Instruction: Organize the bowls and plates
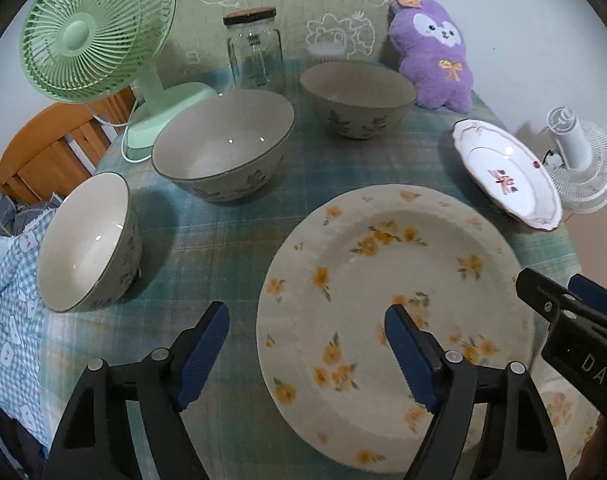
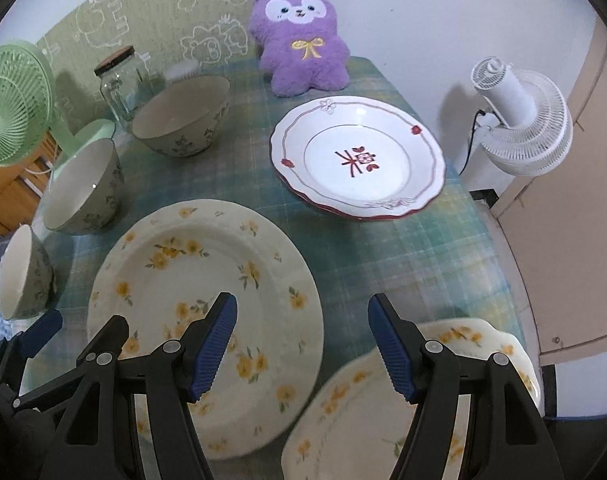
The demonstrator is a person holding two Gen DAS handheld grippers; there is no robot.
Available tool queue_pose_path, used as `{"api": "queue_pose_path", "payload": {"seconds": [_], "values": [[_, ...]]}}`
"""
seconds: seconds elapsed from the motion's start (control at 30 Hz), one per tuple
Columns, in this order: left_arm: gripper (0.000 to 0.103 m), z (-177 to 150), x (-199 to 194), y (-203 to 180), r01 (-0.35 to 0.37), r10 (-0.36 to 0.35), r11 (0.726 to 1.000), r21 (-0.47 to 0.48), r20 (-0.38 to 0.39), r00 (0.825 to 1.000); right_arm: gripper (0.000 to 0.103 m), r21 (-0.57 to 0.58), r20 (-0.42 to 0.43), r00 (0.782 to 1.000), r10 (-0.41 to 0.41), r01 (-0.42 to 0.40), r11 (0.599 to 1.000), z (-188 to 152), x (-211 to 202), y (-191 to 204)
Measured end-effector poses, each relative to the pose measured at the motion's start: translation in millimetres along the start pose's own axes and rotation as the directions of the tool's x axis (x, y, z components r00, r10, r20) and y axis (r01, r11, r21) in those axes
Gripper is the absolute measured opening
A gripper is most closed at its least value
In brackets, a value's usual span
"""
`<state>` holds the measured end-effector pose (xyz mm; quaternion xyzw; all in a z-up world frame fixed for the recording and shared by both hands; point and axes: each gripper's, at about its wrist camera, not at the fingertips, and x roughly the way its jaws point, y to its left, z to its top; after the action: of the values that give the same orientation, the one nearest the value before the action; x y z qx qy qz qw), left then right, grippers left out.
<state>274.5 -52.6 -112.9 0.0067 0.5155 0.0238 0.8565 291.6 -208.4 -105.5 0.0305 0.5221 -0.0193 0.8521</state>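
A large yellow-flower plate [image 1: 395, 280] [image 2: 207, 280] lies near the table's front. A second yellow-flower plate [image 2: 383, 412] lies at the front right corner. A white plate with red marks [image 1: 507, 172] [image 2: 359, 156] sits on a red-rimmed plate at the right. Three grey floral bowls stand at the left: small [image 1: 87, 244] [image 2: 23, 276], middle [image 1: 223, 144] [image 2: 83, 184], far [image 1: 357, 98] [image 2: 181, 118]. My left gripper [image 1: 307, 344] is open and empty over the large plate's left rim. My right gripper [image 2: 303, 344] is open and empty between the two flower plates.
A green fan [image 1: 95, 32], a glass jar [image 1: 255, 48], a purple plush toy [image 1: 431, 52] [image 2: 299, 40] and a white fan [image 2: 519, 120] stand around the back and right of the plaid tablecloth [image 1: 223, 248]. A wooden chair [image 1: 51, 148] is at the left.
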Motion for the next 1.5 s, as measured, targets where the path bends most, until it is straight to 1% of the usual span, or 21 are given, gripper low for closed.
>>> {"api": "queue_pose_path", "payload": {"seconds": [0.03, 0.07, 0.1, 0.17, 0.2, 0.27, 0.5, 0.57, 0.67, 0.77, 0.87, 0.97, 1.03, 1.1, 1.17, 1.3, 1.5], "values": [[0.079, 1.2, 2.8, 1.3, -0.003, 0.003, 1.000, -0.001, -0.002, 1.000, 0.071, -0.006, -0.003, 1.000, -0.001, 0.001, 1.000, 0.9, 3.7, 1.1], [0.076, 2.1, 5.7, 2.7, -0.010, 0.010, 1.000, -0.005, -0.002, 1.000, 0.071, -0.017, -0.007, 1.000, -0.005, 0.005, 1.000, 2.5, 8.9, 3.5], [0.075, 2.6, 7.9, 3.6, -0.021, 0.021, 1.000, -0.009, 0.000, 1.000, 0.068, -0.025, -0.008, 1.000, -0.009, 0.009, 1.000, 3.3, 12.2, 5.4], [0.067, 3.7, 13.1, 4.9, -0.036, 0.036, 0.999, -0.011, -0.008, 0.999, 0.063, -0.043, -0.017, 1.000, -0.016, 0.015, 0.999, 5.8, 19.2, 7.7], [0.066, 4.5, 15.1, 5.5, -0.032, 0.032, 0.999, -0.011, -0.014, 0.999, 0.062, -0.051, -0.024, 1.000, -0.020, 0.019, 0.999, 7.1, 23.1, 8.4], [0.059, 5.2, 19.4, 4.8, -0.022, 0.022, 1.000, -0.008, -0.026, 0.999, 0.058, -0.057, -0.029, 0.999, -0.022, 0.020, 0.998, 8.1, 28.1, 9.2], [0.055, 5.0, 27.2, 0.5, -0.038, 0.038, 0.999, 0.005, -0.035, 0.999, 0.046, -0.055, -0.075, 0.997, 0.003, -0.007, 0.998, 8.9, 46.0, 8.8], [0.054, 4.6, 31.5, 1.4, -0.039, 0.039, 0.999, 0.000, -0.052, 0.998, 0.046, -0.057, -0.079, 0.997, 0.003, -0.008, 0.998, 8.6, 49.0, 9.9], [0.054, 5.5, 31.6, 2.6, -0.038, 0.037, 0.999, -0.014, -0.046, 0.998, 0.046, -0.059, -0.075, 0.997, 0.004, -0.008, 0.998, 7.7, 50.5, 10.8], [0.053, 4.9, 31.0, 1.1, -0.047, 0.047, 0.999, -0.008, -0.038, 0.998, 0.046, -0.060, -0.075, 0.997, -0.005, 0.000, 0.998, 8.0, 50.9, 13.3], [0.052, 5.3, 30.0, 2.6, -0.044, 0.043, 0.999, -0.019, -0.052, 0.998, 0.046, -0.067, -0.078, 0.997, -0.021, 0.015, 0.998, 8.2, 50.1, 17.0], [0.052, 6.0, 28.9, 6.5, -0.050, 0.048, 0.998, -0.035, -0.066, 0.997, 0.046, -0.059, -0.095, 0.995, -0.017, 0.011, 0.998, 6.3, 48.1, 18.2], [0.051, 5.4, 25.4, 9.2, -0.047, 0.044, 0.998, -0.045, -0.063, 0.997, 0.046, -0.042, -0.109, 0.994, -0.005, 0.000, 0.999, 3.9, 46.3, 17.5], [0.051, 3.8, 20.3, 12.2, -0.034, 0.031, 0.998, -0.047, -0.063, 0.998, 0.046, -0.022, -0.119, 0.993, 0.006, -0.009, 1.000, 1.0, 42.7, 16.1], [0.051, 0.6, 15.4, 12.2, -0.042, 0.040, 0.999, -0.034, -0.056, 0.998, 0.046, -0.014, -0.121, 0.993, 0.011, -0.012, 1.000, -1.4, 38.4, 17.3], [0.051, -5.1, 11.4, 19.3, -0.045, 0.042, 0.998, -0.044, -0.066, 0.997, 0.046, -0.016, -0.106, 0.994, 0.005, -0.007, 1.000, -7.0, 27.5, 24.6], [0.052, -14.9, -2.0, 27.7, -0.038, 0.036, 0.999, -0.037, -0.057, 0.998, 0.046, -0.008, -0.093, 0.996, -0.004, 0.003, 1.000, -17.0, 10.7, 31.3]]}}
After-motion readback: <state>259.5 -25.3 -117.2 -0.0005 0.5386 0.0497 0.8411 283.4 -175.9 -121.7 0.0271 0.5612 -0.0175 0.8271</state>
